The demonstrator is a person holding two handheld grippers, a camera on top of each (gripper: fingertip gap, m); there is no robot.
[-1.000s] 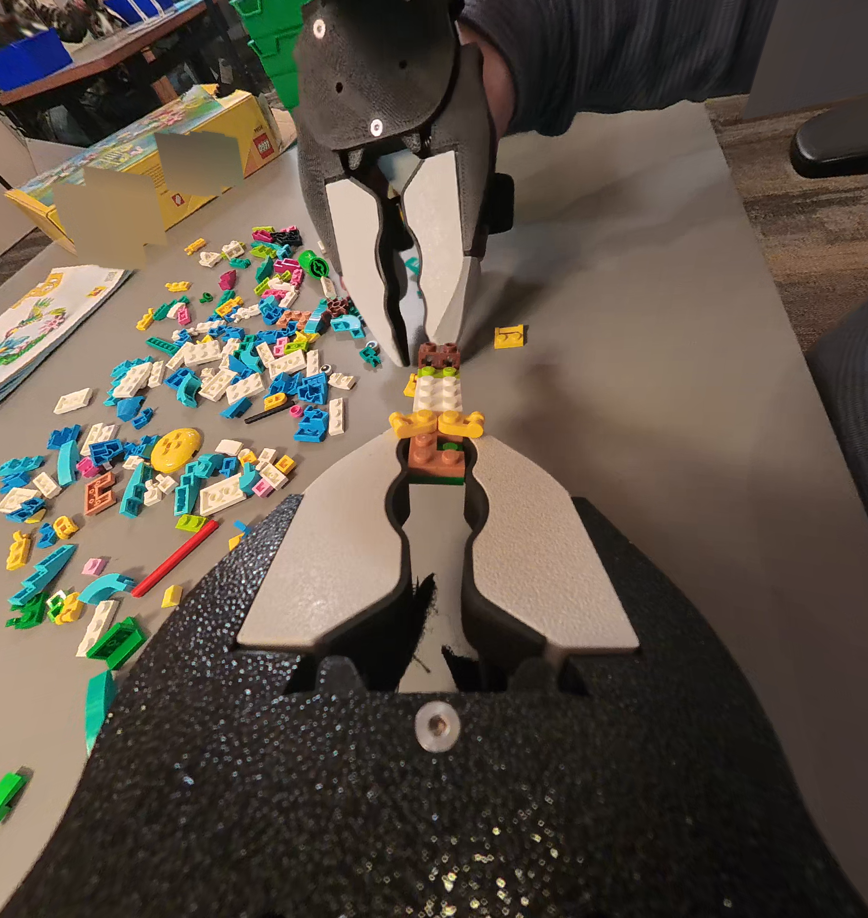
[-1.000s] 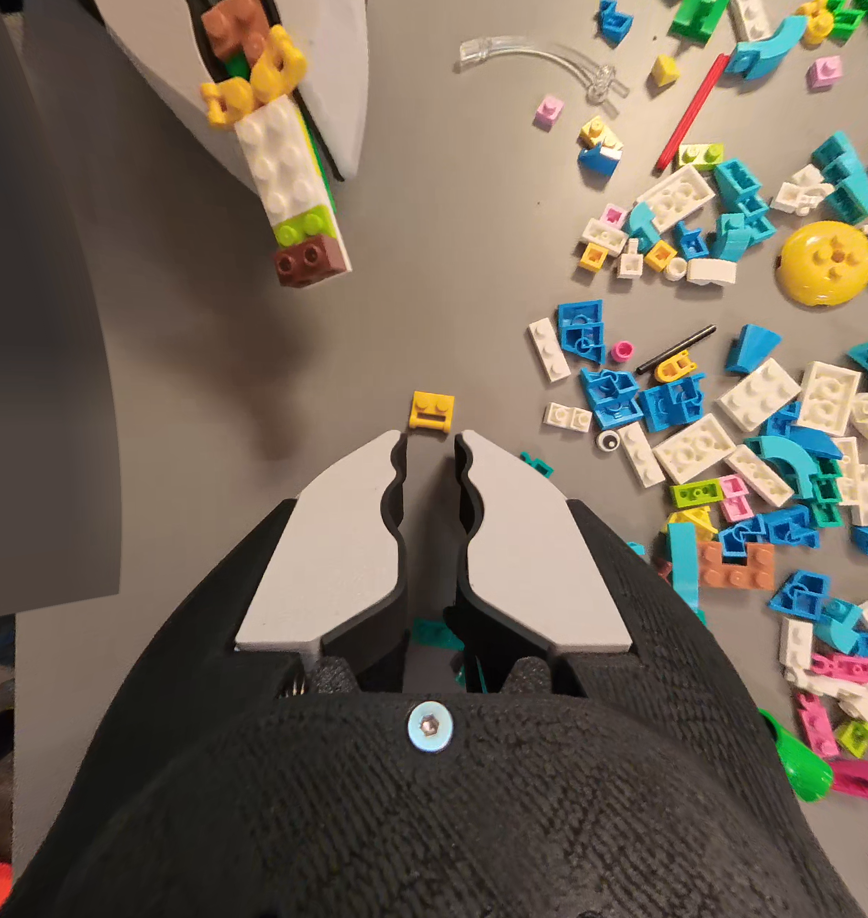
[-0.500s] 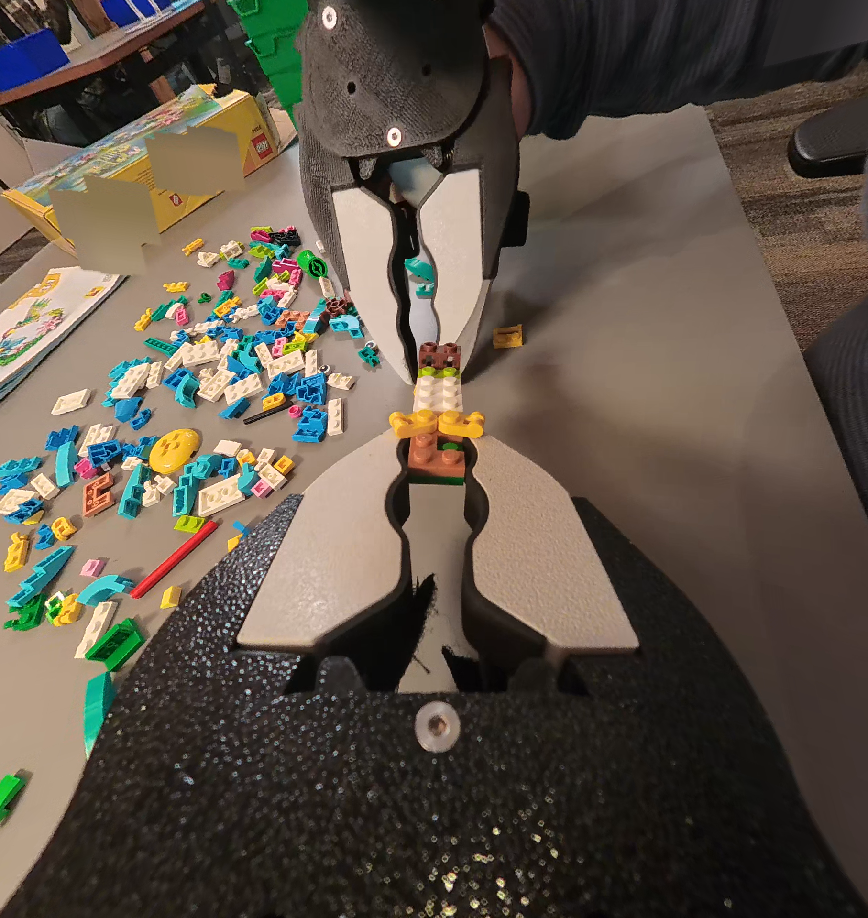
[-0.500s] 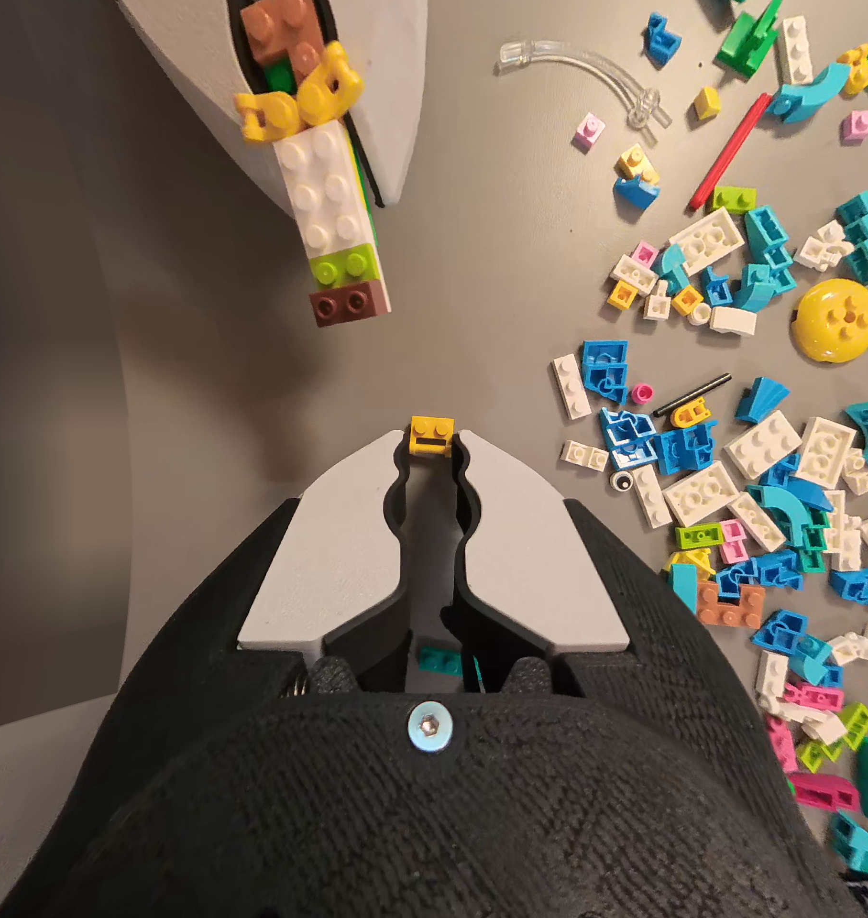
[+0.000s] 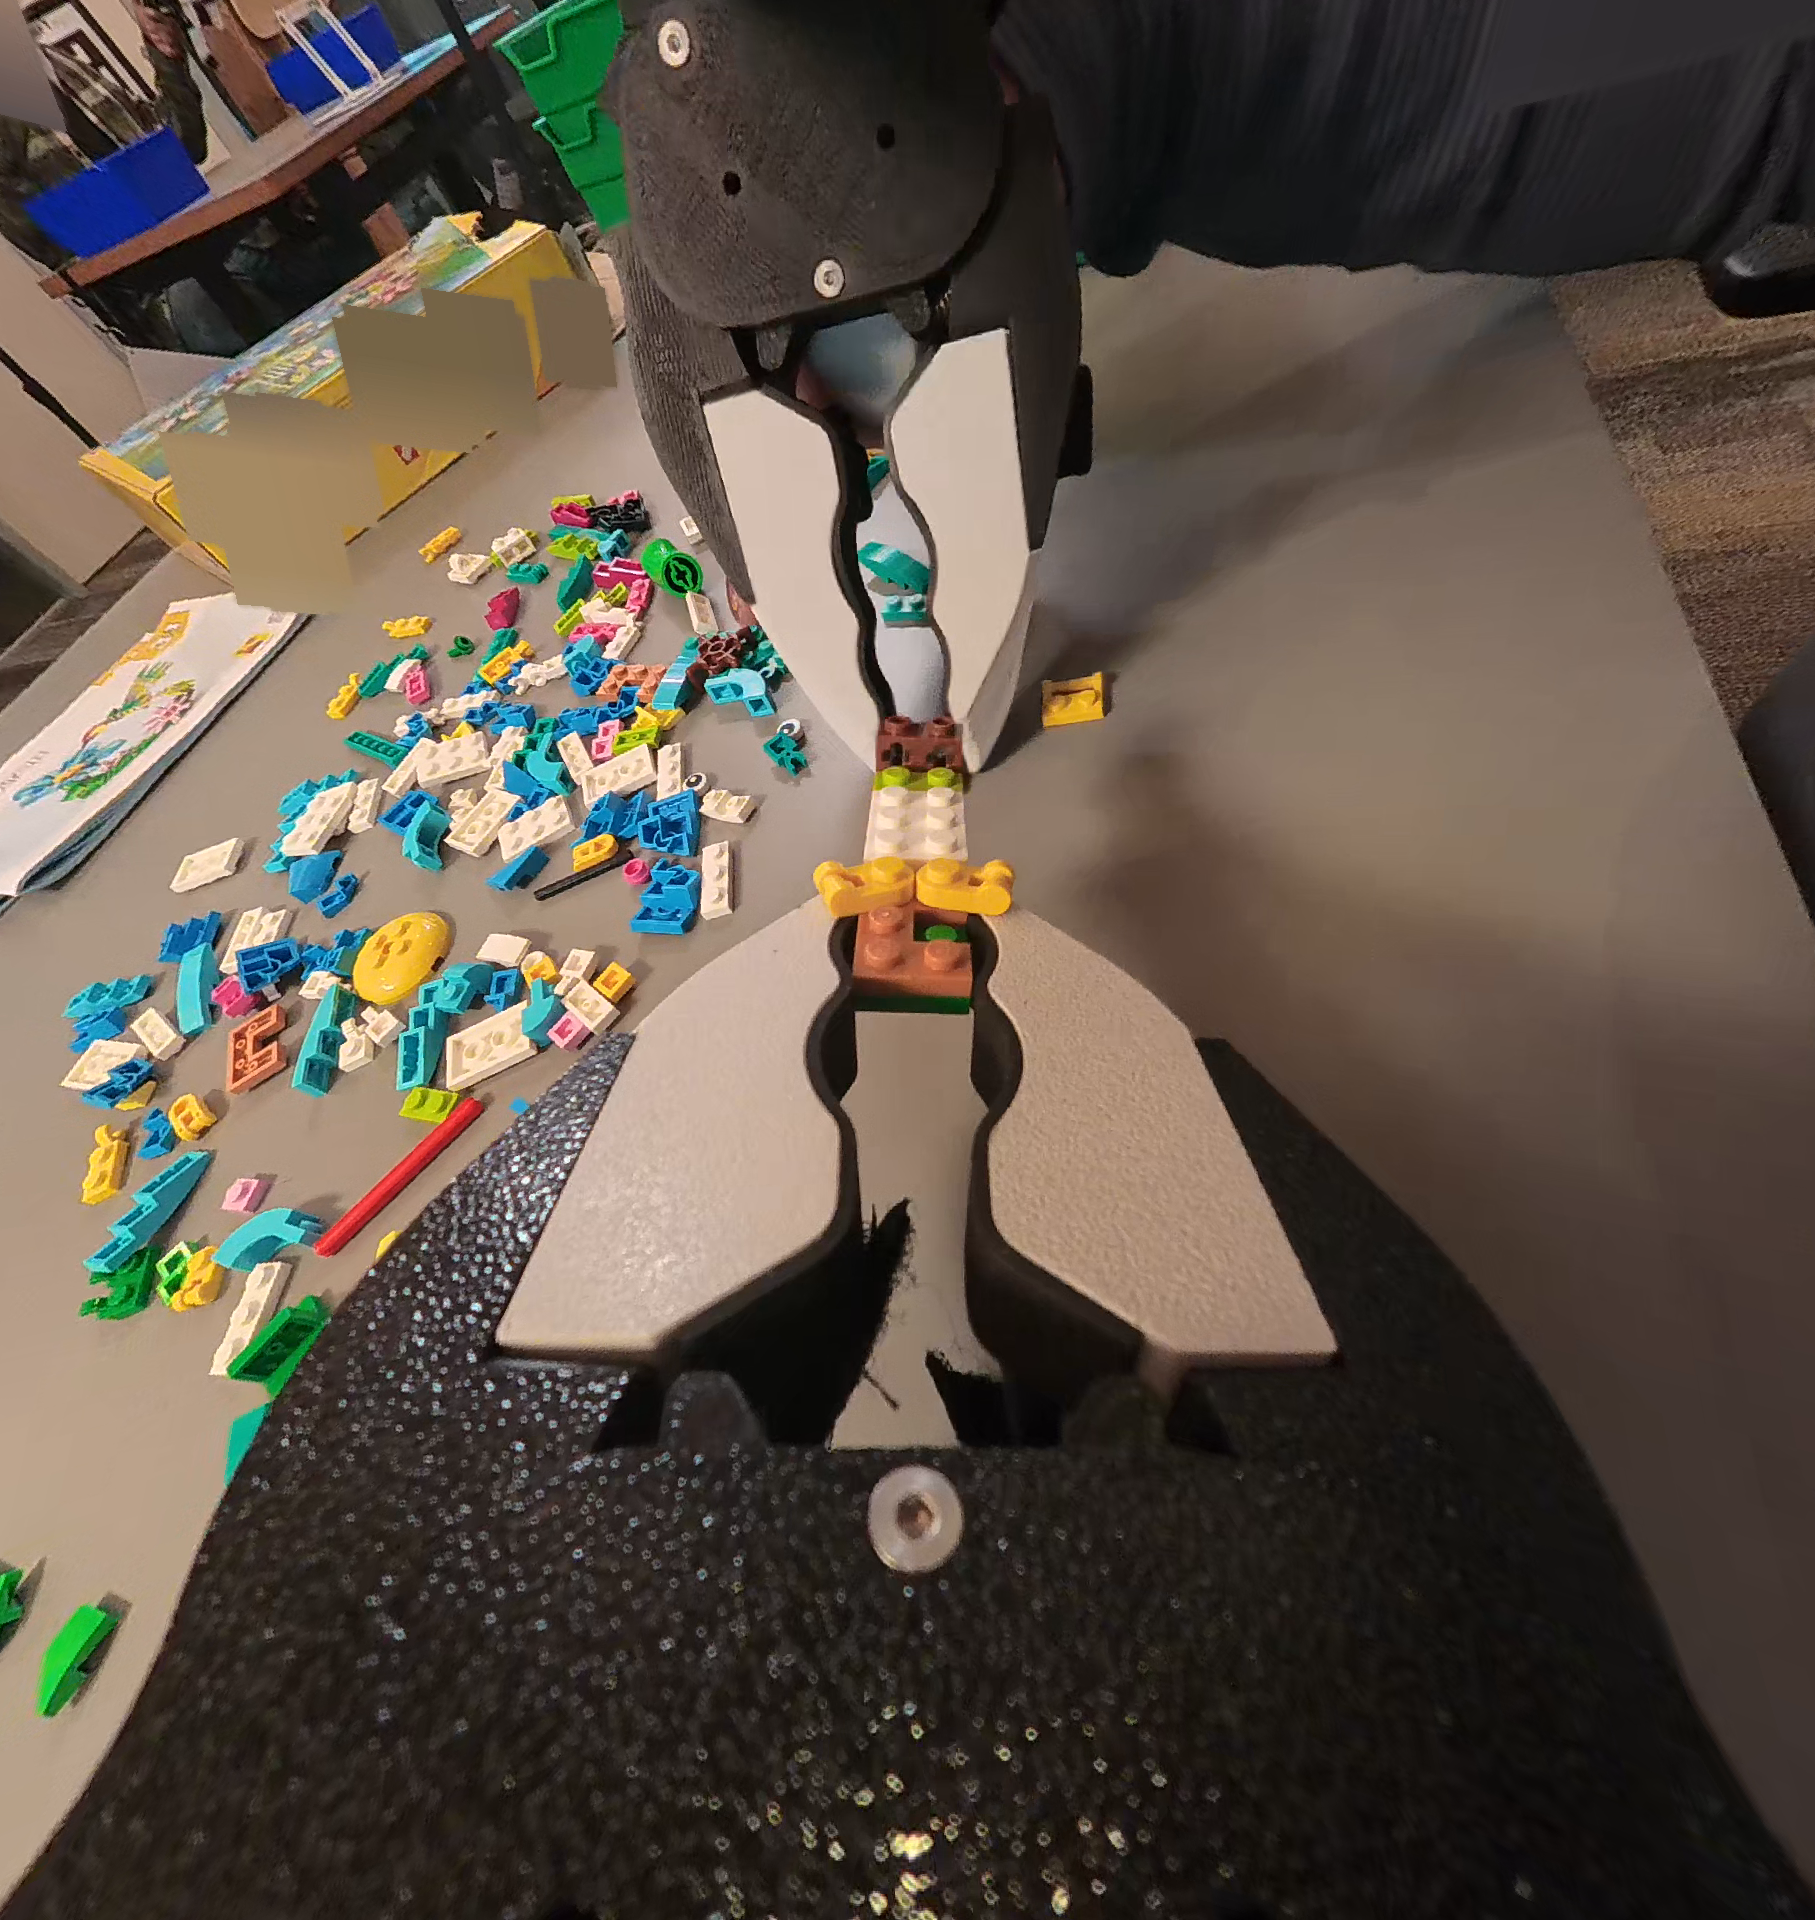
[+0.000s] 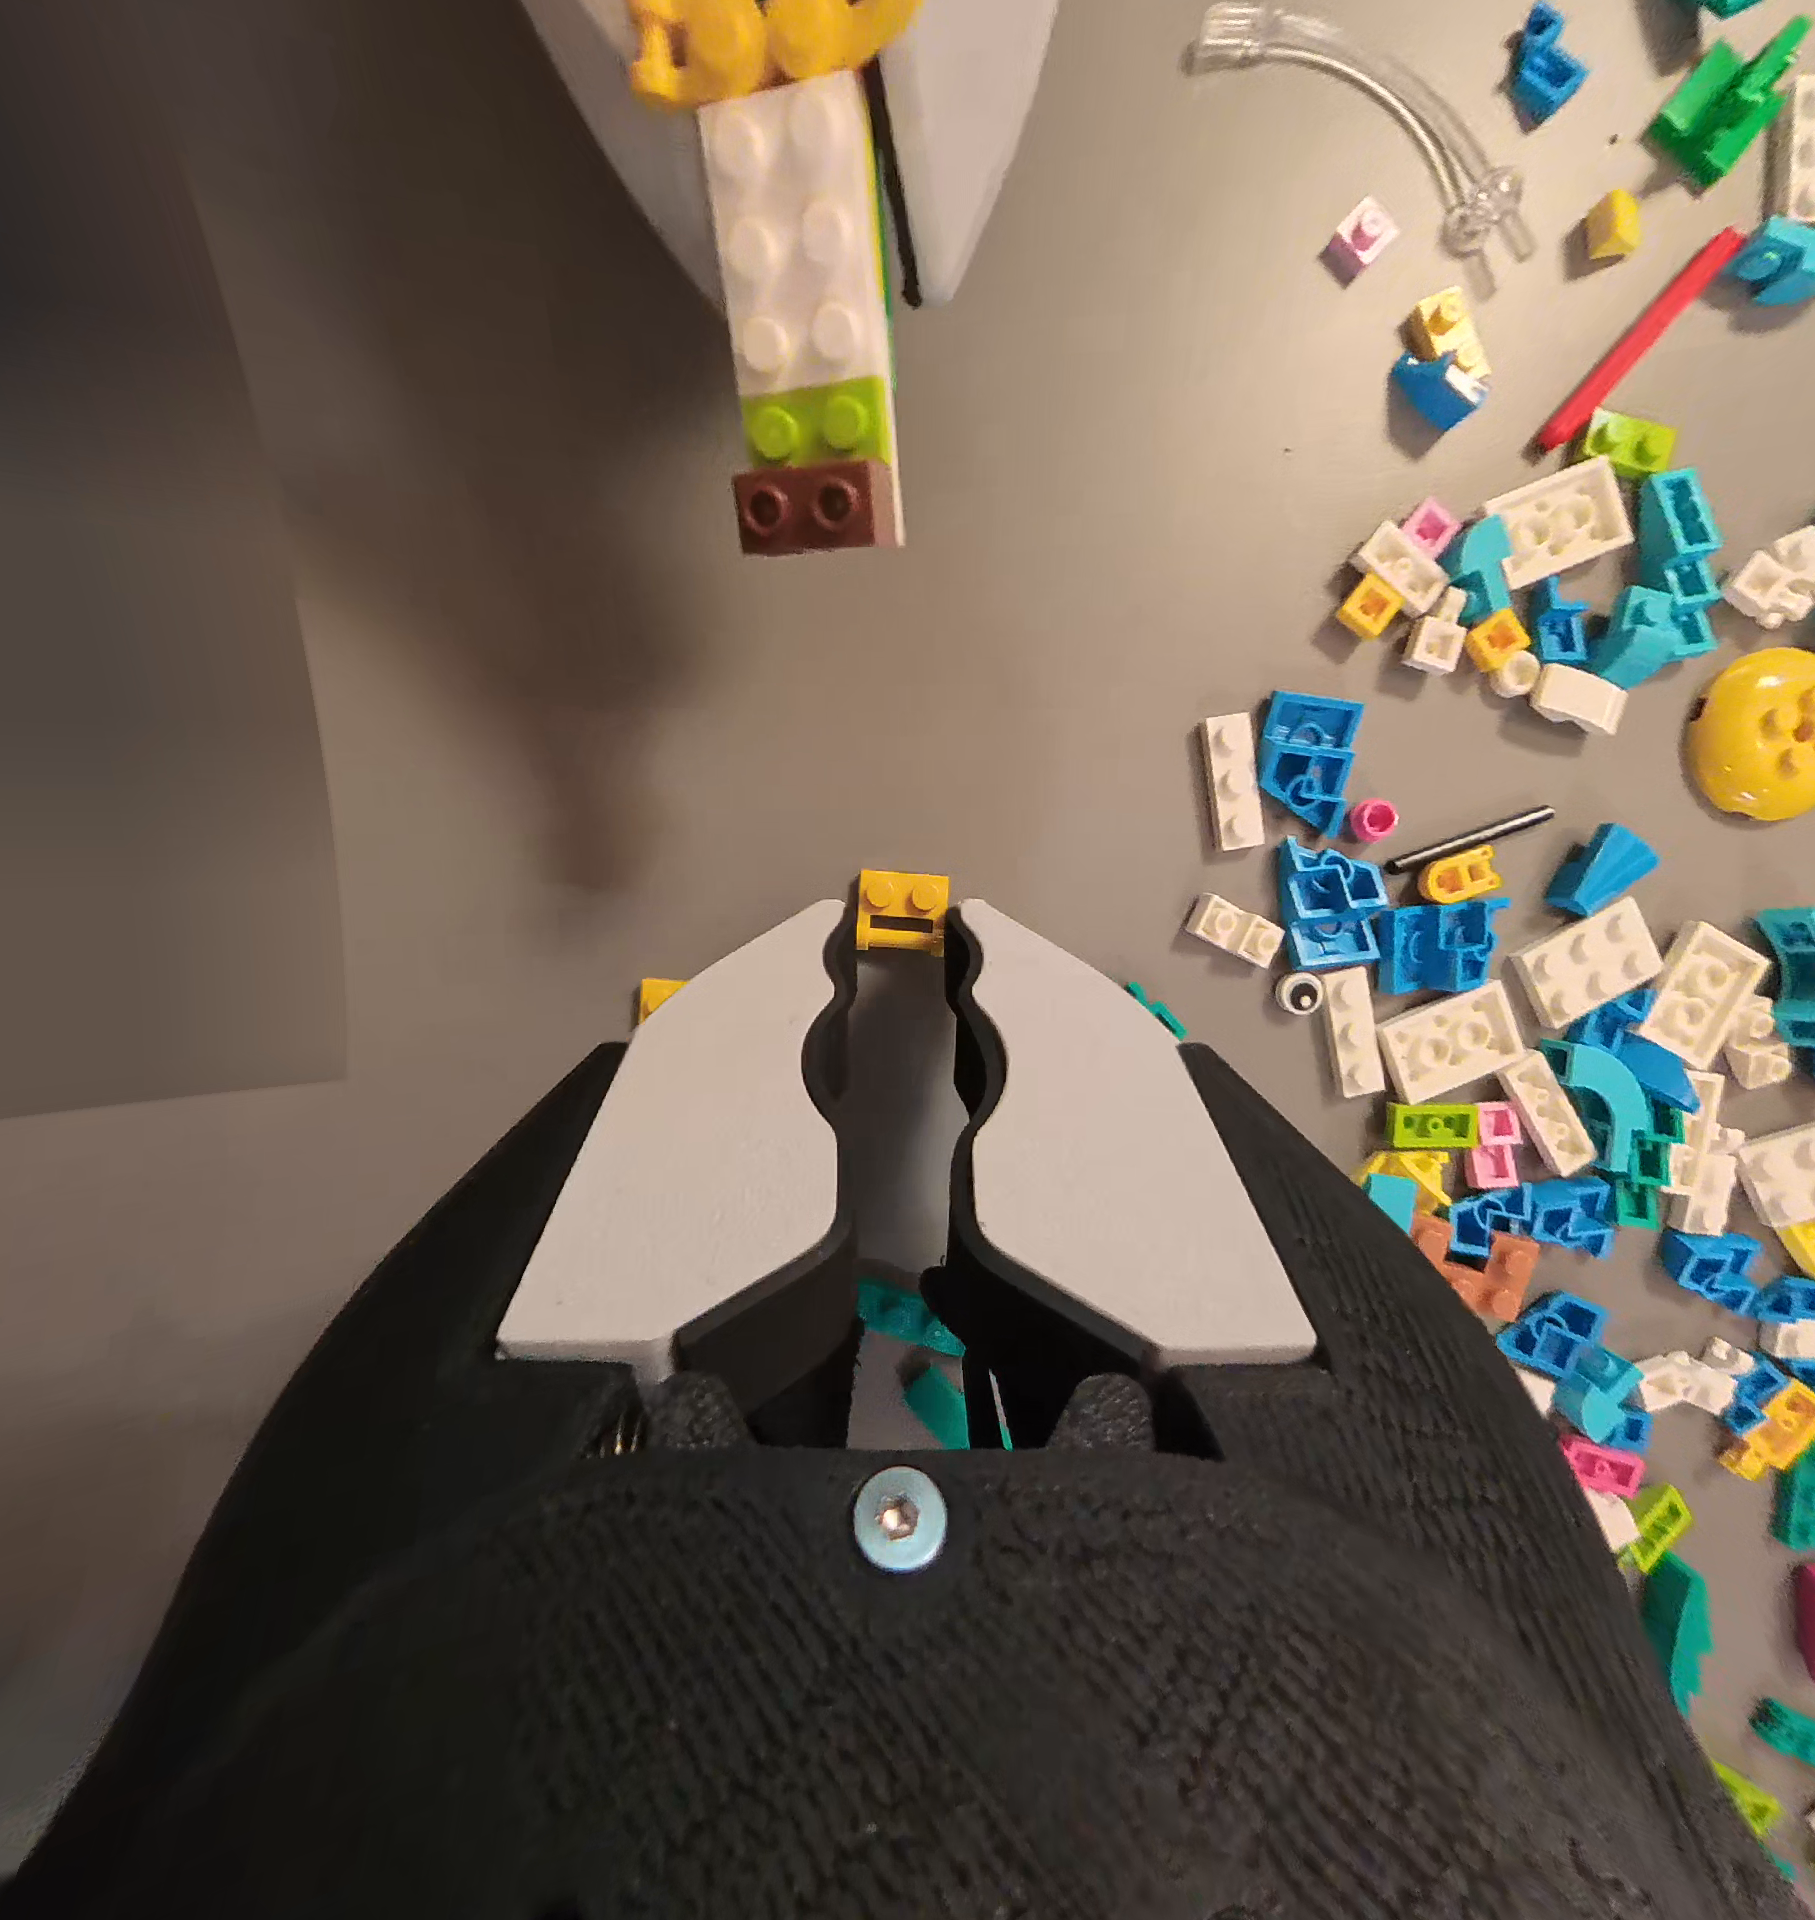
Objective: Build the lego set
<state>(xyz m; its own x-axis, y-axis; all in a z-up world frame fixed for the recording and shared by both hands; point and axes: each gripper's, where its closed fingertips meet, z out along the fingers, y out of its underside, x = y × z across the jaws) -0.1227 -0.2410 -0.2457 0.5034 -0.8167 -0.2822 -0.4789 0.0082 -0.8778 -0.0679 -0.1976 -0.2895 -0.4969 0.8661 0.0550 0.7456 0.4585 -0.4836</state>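
My left gripper (image 5: 913,920) is shut on the brown and green end of a lego assembly (image 5: 918,821), a strip with yellow clips, white plates, a lime plate and a dark brown end. It holds the strip above the grey table. The assembly also shows at the top of the right wrist view (image 6: 794,260). My right gripper (image 6: 903,920) is shut on a small yellow brick (image 6: 903,909) at its fingertips, a short way from the dark brown end. In the left wrist view the right gripper (image 5: 924,717) points down just behind that end. A second yellow piece (image 5: 1074,698) lies on the table beside it.
A wide scatter of loose bricks (image 5: 529,790) covers the table to the left of the left gripper, and shows at the right of the right wrist view (image 6: 1609,1039). A yellow dome (image 6: 1781,732), a red rod (image 6: 1641,343) and a clear curved tube (image 6: 1381,114) lie among them. An instruction booklet (image 5: 103,717) and the yellow box (image 5: 560,260) are at the far left.
My right gripper moved forward onto the small yellow brick, shut on it, and carried it closer to the assembly. The left gripper has held the assembly still.
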